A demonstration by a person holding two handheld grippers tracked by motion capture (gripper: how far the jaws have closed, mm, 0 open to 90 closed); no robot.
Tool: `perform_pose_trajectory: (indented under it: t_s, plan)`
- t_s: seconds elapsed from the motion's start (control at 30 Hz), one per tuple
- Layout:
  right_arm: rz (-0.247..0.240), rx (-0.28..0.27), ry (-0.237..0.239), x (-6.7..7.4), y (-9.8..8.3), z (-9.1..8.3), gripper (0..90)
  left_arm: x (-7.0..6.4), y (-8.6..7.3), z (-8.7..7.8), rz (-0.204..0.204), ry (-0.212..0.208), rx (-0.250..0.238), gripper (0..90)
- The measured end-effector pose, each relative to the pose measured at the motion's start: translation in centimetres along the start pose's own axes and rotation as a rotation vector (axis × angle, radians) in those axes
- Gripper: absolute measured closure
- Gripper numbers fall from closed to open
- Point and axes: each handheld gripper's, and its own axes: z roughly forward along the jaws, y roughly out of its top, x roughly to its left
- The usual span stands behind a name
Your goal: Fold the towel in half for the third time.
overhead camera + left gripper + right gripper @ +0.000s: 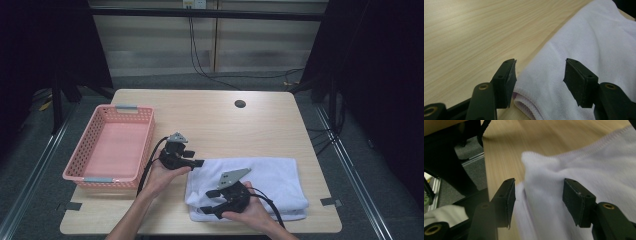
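high view: folded white towel (260,182) lies at bench (215,120) front right, pink basket (112,147) left, bare wood beyond | left gripper view: left gripper (539,75) jaws spread over the towel's hemmed corner, pinching nothing | right gripper view: right gripper (537,195) jaws spread astride a raised fold; soft, light, limp, likely best taken at corners.

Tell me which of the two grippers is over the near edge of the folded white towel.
The right gripper, at the towel's near-left corner by the table's front edge. The left gripper sits farther back, at the towel's left end, nearer the pink basket.
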Motion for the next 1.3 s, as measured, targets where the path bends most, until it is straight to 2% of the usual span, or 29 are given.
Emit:
perform_pose_trajectory:
  t_s: [0.03,0.13,0.33,0.67,0.77,0.83,0.87,0.9,1.07,1.17,1.23,1.3]
  plan:
    - [-0.011,-0.002,-0.001,0.0,0.2,0.4,44.1,0.0,0.0,0.0,-0.003,0.000,-0.003,42.0]
    - [0.007,-0.012,0.014,-0.2,0.5,1.6,43.5,0.0,-0.1,-0.1,-0.010,0.003,-0.005,41.8]
    - [-0.022,0.038,0.037,0.6,-0.1,3.2,39.9,0.2,-0.2,0.1,-0.019,0.008,0.000,41.7]
    - [-0.139,0.015,-0.041,1.7,-1.1,3.6,42.6,0.8,-0.3,-0.2,-0.049,0.017,-0.012,41.3]
    - [-0.180,0.015,-0.073,2.1,-1.3,3.7,43.3,1.2,-0.4,-0.1,-0.068,0.035,-0.016,40.2]
    - [-0.200,0.011,-0.104,2.3,-1.4,3.7,46.9,1.5,-0.5,0.0,-0.079,0.052,-0.015,38.8]
    - [-0.189,0.007,-0.106,2.3,-1.4,3.7,51.1,1.6,-0.6,0.0,-0.080,0.060,-0.009,37.5]
    - [-0.201,0.005,-0.125,2.2,-1.4,3.7,54.6,1.6,-0.7,0.2,-0.086,0.057,-0.006,37.3]
    - [-0.199,0.016,-0.143,2.3,-1.2,3.7,60.6,2.1,-1.0,0.3,-0.094,0.071,0.008,36.3]
    - [-0.192,0.022,-0.159,2.1,-1.1,3.6,70.5,2.3,-1.3,0.3,-0.107,0.081,0.013,35.9]
    - [-0.155,0.020,-0.143,1.7,-1.0,3.5,73.9,2.3,-1.3,0.6,-0.103,0.082,0.022,35.3]
    - [-0.143,0.022,-0.142,1.5,-0.9,3.5,74.9,2.3,-1.3,0.8,-0.095,0.078,0.032,34.5]
